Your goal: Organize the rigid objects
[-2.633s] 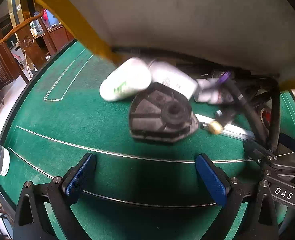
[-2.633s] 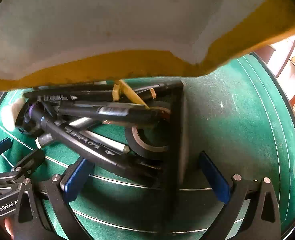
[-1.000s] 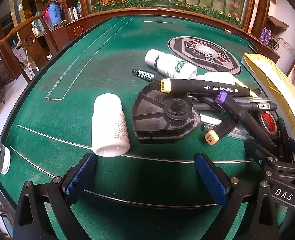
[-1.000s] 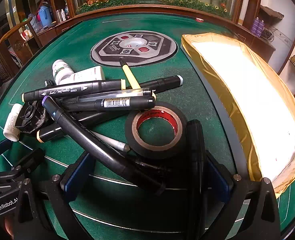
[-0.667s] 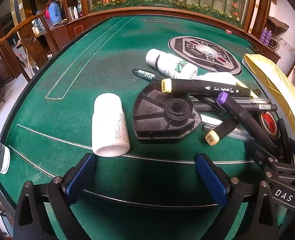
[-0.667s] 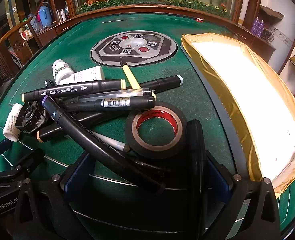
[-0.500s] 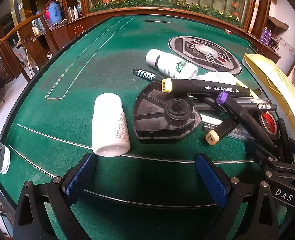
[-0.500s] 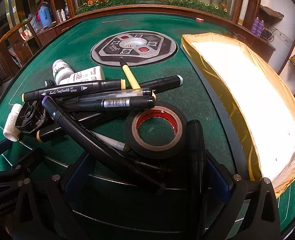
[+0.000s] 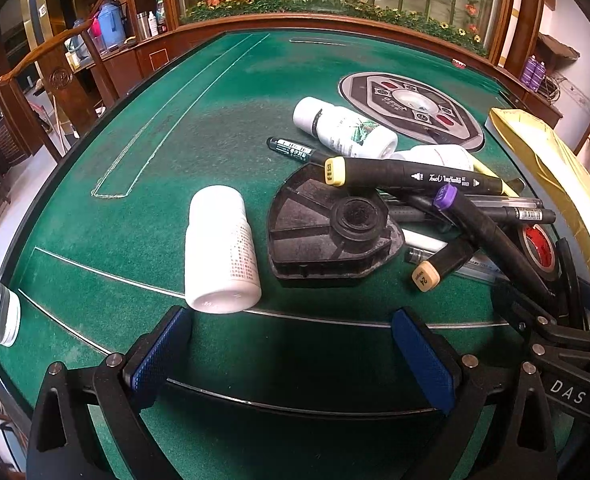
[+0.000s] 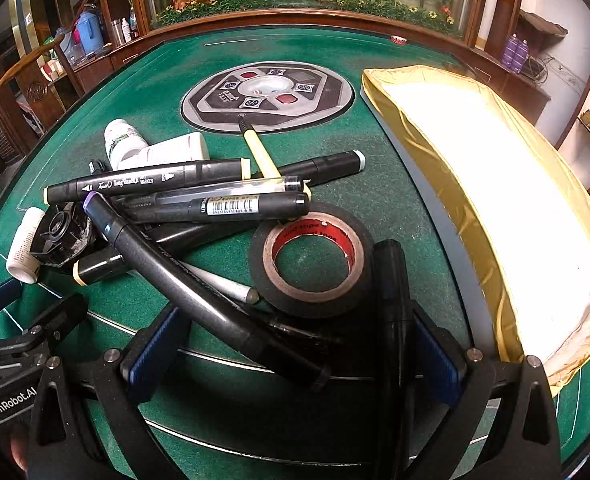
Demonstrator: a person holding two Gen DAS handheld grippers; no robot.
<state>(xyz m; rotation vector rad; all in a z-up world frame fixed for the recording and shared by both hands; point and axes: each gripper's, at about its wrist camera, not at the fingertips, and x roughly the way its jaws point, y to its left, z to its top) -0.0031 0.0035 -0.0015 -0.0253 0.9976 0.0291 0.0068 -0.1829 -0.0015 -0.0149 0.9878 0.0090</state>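
Sorting starts with the marker heap (image 10: 183,208) mid-felt, box (image 10: 491,184) just right. Right gripper (image 10: 295,344), jaws apart, straddles it: grab one loose top marker. Left gripper (image 9: 291,344) jaws apart, near white bottle (image 9: 221,248).

"33" on the yellow marker cap (image 9: 334,171), "24" on the tan marker cap (image 9: 425,276), "das" on the right gripper body (image 9: 567,390), "genrobot.ai" on the left gripper body (image 10: 11,400).

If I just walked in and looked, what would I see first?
Probably the messy pile of black markers criss-crossed in the middle of the green table, with a roll of black tape lying flat beside them. On the right sits a big gold box, white inside, and near the left gripper a white bottle lies on its side.
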